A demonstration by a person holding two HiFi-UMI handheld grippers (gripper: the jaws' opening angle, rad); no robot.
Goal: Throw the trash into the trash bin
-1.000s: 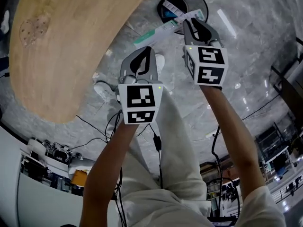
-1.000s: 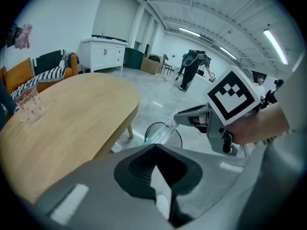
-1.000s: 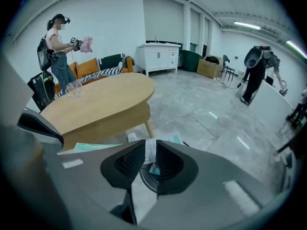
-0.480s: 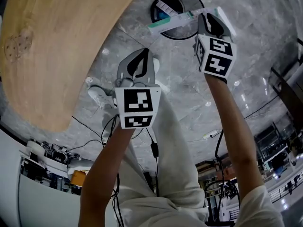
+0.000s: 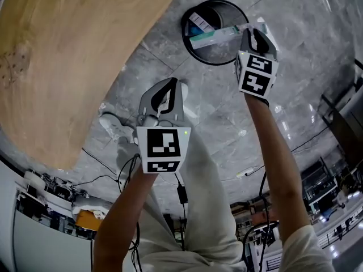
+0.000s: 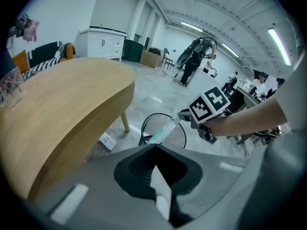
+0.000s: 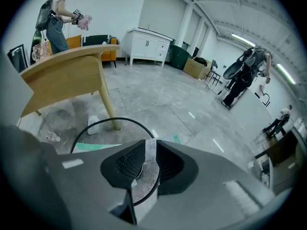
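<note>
A long white-and-green box [image 5: 215, 35] is clamped at one end by the jaws of the right gripper [image 5: 249, 32] and is held across the open mouth of the black mesh trash bin [image 5: 218, 64]. Another small carton [image 5: 199, 21] is seen inside the bin. The bin is set on the grey marble floor [image 5: 227, 106], near the edge of the wooden counter [image 5: 68, 55]. The left gripper [image 5: 169, 83] is held nearer the person, apart from the bin, its jaws closed together on nothing.
</note>
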